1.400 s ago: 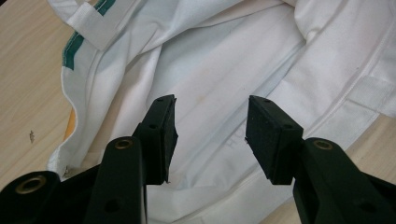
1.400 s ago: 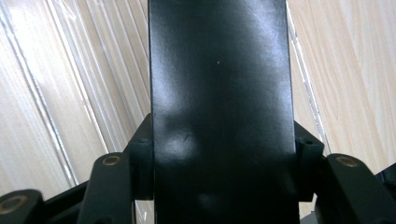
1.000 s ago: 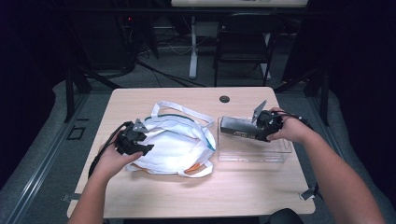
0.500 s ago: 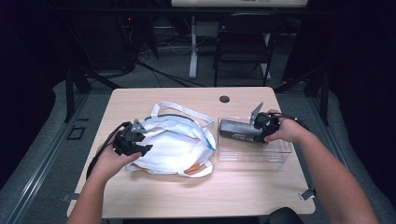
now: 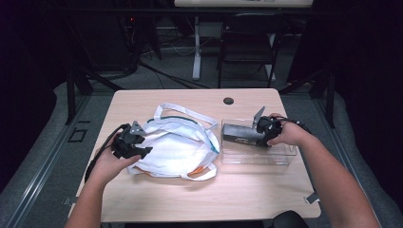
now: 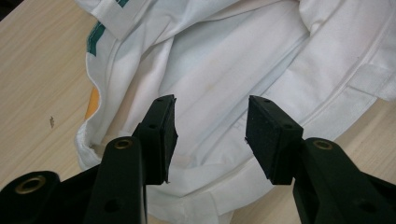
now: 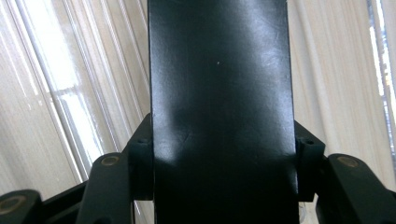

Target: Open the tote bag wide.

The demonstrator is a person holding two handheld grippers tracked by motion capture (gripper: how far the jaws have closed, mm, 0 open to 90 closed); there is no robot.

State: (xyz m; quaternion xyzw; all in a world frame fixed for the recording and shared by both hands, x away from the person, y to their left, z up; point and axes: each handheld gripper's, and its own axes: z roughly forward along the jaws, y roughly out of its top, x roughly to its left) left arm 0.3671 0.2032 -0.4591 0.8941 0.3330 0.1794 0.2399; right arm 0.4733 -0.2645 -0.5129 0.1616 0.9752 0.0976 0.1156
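Note:
A crumpled white cloth bag with long handles lies on the left half of the wooden table. My left gripper hovers over the bag's left edge. In the left gripper view its jaws stand open above the white fabric, with nothing between the pads. A dark grey box lies lengthwise in a clear plastic bin on the right. My right gripper is shut on the box's right end. In the right gripper view the box is clamped between both pads.
A black round grommet sits in the table's far edge. Beyond the table stand a dark chair and a desk leg. Bare wood runs along the front edge of the table.
My right gripper and the dark box have shifted slightly left and down into the clear bin. The left gripper and the bag have not moved.

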